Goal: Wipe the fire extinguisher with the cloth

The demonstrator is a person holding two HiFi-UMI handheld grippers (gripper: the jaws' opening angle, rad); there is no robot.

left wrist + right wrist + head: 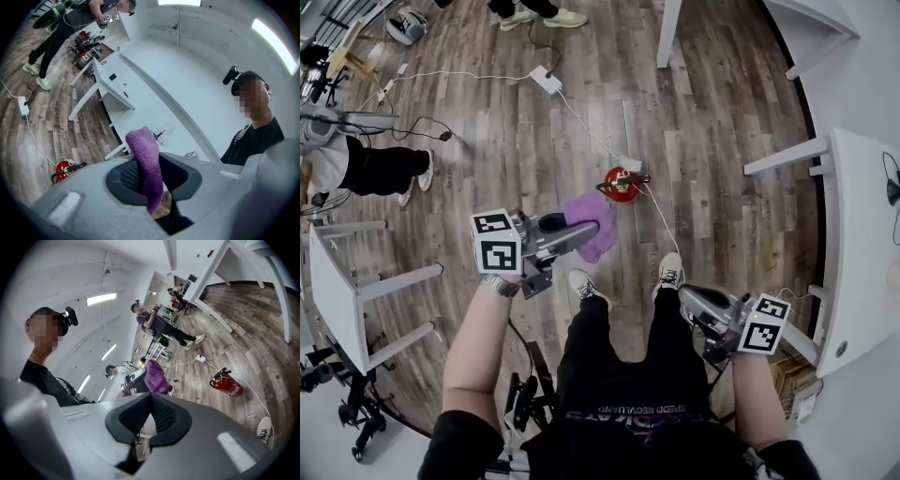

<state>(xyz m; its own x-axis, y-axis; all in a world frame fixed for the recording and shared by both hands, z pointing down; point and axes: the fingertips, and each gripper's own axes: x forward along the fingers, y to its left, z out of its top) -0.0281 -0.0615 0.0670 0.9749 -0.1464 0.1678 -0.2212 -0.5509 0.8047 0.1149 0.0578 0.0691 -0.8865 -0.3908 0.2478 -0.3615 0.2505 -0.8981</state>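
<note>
A red fire extinguisher (620, 184) stands on the wood floor in front of my feet; it also shows low left in the left gripper view (65, 169) and at the right in the right gripper view (227, 384). My left gripper (596, 229) is shut on a purple cloth (592, 236), which hangs just short of the extinguisher. Up close, the cloth (146, 164) sticks up between the jaws of the left gripper (149, 176). My right gripper (686, 298) is low by my right leg, shut and empty (151, 420). From there I see the cloth (157, 377) too.
White tables (853, 234) (337, 300) flank me on both sides. A white power strip (546, 80) with its cable (591, 131) runs across the floor toward the extinguisher. Other people stand at the far left (380, 169) and top (534, 14). My shoes (581, 281) are just behind the extinguisher.
</note>
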